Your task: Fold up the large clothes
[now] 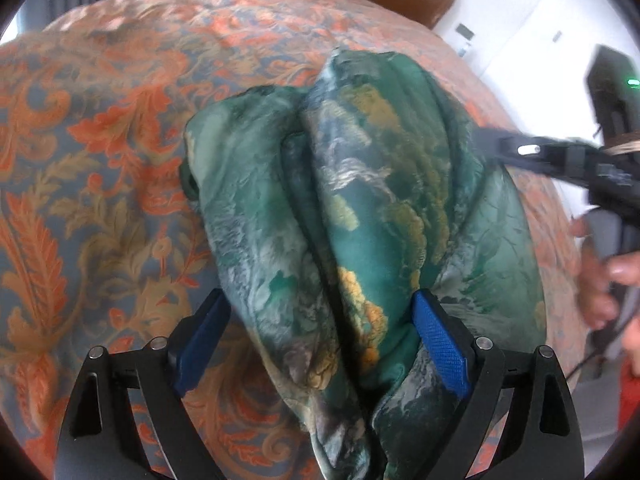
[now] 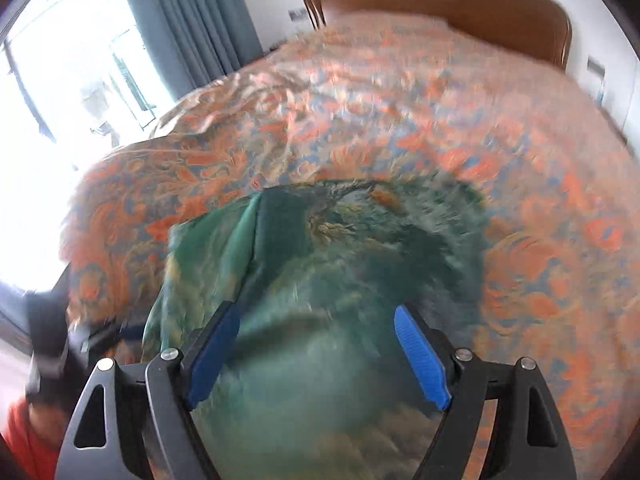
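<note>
Two grippers hang over the garment (image 1: 360, 208) — my left gripper (image 1: 320, 344) wide, cloth between its pads but not pinched, my right gripper (image 2: 320, 356) wide too, gripping nothing that I can see. The green garment, bunched on the bedspread (image 1: 100, 140), looks light, limp and slippery — I'd pinch a hem or corner. No containers in view.

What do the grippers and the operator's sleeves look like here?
Both the left gripper and right gripper have black linkage arms with silver pivot pins and ribbed blue pads. Seen from the left wrist, the right unit's black body carries a green light and a thin cable. The person wears red.
</note>
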